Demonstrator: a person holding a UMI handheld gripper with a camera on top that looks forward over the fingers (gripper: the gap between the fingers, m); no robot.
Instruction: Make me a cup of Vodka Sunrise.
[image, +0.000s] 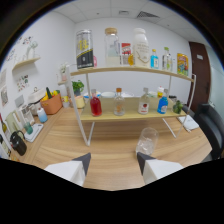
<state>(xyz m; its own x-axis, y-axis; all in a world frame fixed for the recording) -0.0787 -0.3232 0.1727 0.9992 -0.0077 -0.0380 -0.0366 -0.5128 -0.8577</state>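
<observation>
Task status: early stage, by my judgement. The claw (114, 161) is released, its two fingers spread wide at the bottom centre of the frame with nothing held between them. The glass (147, 140) stands on the desk (112, 145) just ahead of the right-hand finger, right of centre; it looks clear and empty, so no pouring appears to have been done. Remaining work, as I read it: fetch the spirit, the juice and the red syrup, pour each, and finish the drink. Candidate ingredients sit on the lower shelf (125, 115) in mid frame: a red bottle (95, 106), a clear bottle (119, 102), a second clear bottle with a red label (144, 102) and a blue bottle (163, 103). Which holds vodka cannot be told; labels are unreadable. The upper shelf (132, 70) carries tall jars and cartons. The desk is light wood with visible grain. At the left of the frame stand an orange container (51, 104) and a small black kettle (18, 142). The walls are white, a dark door (200, 60) shows at upper right, and a black chair (210, 127) stands at the right edge.
</observation>
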